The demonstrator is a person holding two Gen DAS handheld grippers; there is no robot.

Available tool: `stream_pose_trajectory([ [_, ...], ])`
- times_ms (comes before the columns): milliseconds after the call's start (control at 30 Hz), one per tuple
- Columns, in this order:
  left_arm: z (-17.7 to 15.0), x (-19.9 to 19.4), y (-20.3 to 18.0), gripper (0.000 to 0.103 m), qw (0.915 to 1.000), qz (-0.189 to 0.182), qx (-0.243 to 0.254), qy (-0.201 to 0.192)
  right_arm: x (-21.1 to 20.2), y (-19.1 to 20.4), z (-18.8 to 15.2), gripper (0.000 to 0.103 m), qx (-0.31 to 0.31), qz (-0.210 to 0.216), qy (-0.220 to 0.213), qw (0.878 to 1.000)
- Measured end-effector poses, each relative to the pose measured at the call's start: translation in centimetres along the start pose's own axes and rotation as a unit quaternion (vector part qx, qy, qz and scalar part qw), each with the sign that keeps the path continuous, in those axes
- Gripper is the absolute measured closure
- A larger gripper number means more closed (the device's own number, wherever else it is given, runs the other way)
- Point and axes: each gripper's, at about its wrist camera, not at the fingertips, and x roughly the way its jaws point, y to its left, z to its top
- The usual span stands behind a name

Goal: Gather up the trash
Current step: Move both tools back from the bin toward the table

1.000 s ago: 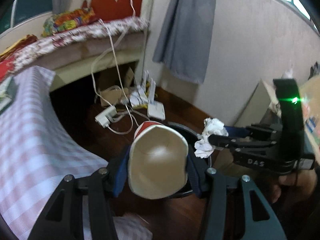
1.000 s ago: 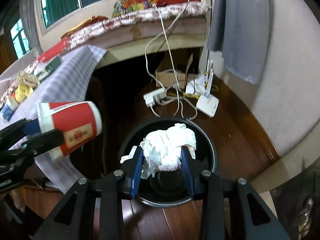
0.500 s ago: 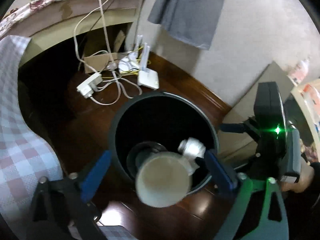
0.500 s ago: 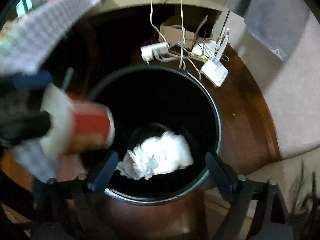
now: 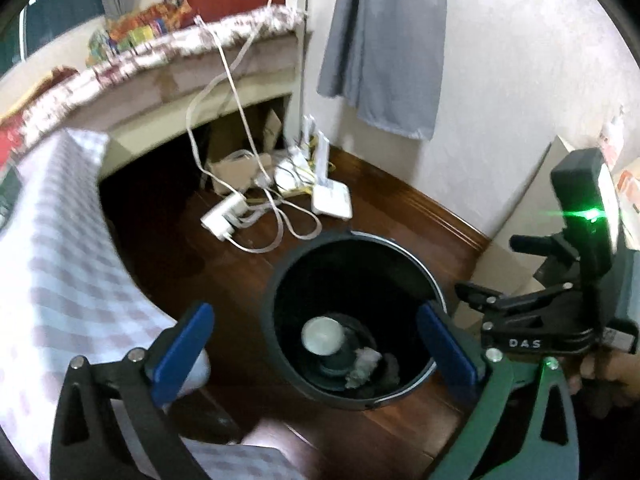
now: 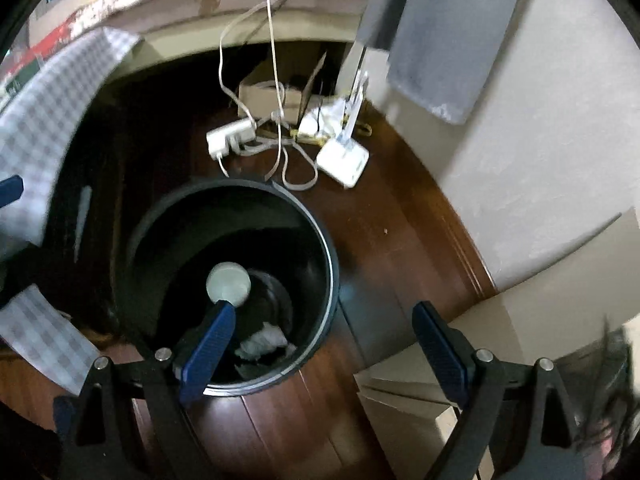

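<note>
Your left gripper (image 5: 312,344) is opening and your right gripper (image 6: 320,344) stands wide, both empty, while the paper cup (image 5: 322,336) lies in the black bin (image 5: 280,280) with the crumpled tissue (image 5: 366,364) at its 4 o'clock.

We note the left gripper (image 5: 316,344) opening, nothing between its blue fingers (image 5: 182,346), black bin (image 5: 352,264) below, cup (image 5: 323,336) and crumpled tissue (image 5: 366,362) inside, right gripper (image 5: 492,276) alongside.

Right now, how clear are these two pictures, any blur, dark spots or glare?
Left wrist view: checked tablecloth smeared by motion, green lamp flare at right, round black bin interior murky. Right wrist view: blurred at the edges, bin bottom dim, strong fisheye bending.
</note>
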Motion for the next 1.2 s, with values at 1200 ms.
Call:
stream_pose_trajectory([
  [1200,-4.0,-15.5,15.1,0.001,0.9608,0.202,-0.124,-0.144,-12.7,18.6,7.4,0.011,-0.099,0.116,-0.145,0.978],
])
